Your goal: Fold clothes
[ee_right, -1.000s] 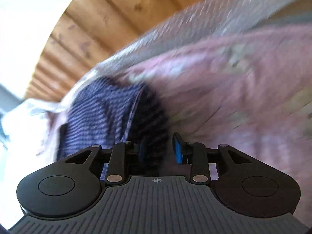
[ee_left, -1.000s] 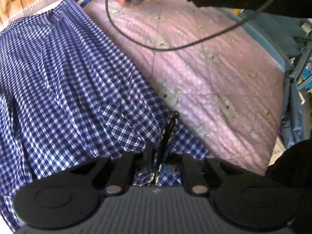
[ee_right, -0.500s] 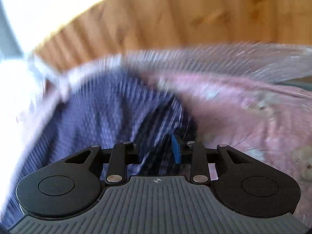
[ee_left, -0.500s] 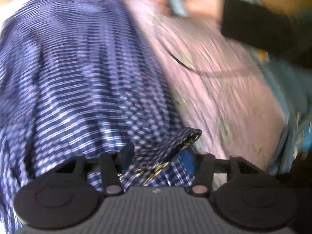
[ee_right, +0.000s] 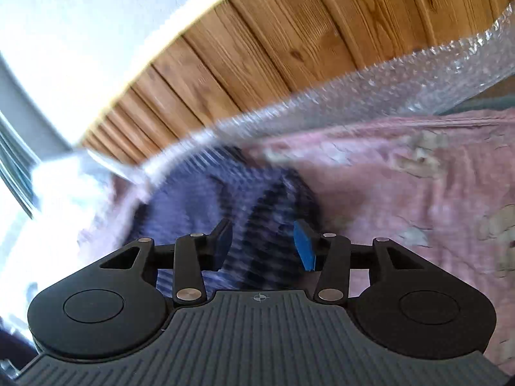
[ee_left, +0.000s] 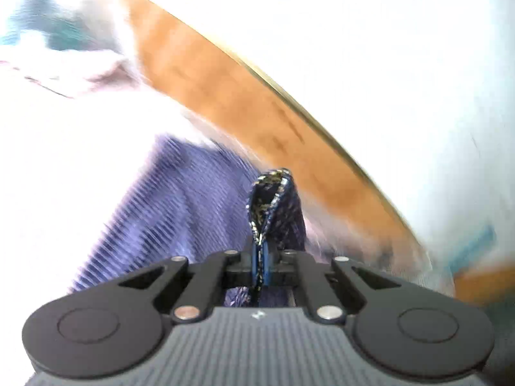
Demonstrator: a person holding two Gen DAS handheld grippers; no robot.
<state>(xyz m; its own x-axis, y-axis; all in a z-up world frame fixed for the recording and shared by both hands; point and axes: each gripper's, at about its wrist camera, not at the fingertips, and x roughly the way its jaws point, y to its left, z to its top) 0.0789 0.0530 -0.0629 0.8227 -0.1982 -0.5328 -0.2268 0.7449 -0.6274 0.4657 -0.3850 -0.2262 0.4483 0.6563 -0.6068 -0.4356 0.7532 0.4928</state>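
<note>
- Left tool (ee_left: 261, 268) was clamped on the checked shirt's (ee_left: 180, 206) edge, the pinched fold standing upright
- Right tool (ee_right: 262, 246) gaped wide over the shirt; pink bedcover (ee_right: 402, 193) beside

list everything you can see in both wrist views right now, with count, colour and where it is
checked shirt: 1, blue and white, lying on the bed cover ahead of the right tool; one edge is pinched in the left tool
bed cover: 1, pink with pale patches, right half of the right wrist view
bubble wrap: 1 sheet, clear, along the far edge of the bed cover
wooden panelling: 1 wall of planks, brown, behind the bubble wrap; a blurred brown band in the left wrist view
wall: white, overexposed, above the panelling
left tool: 1, black with blue pads, shut on the shirt edge
right tool: 1, black with blue pads, open over the shirt
</note>
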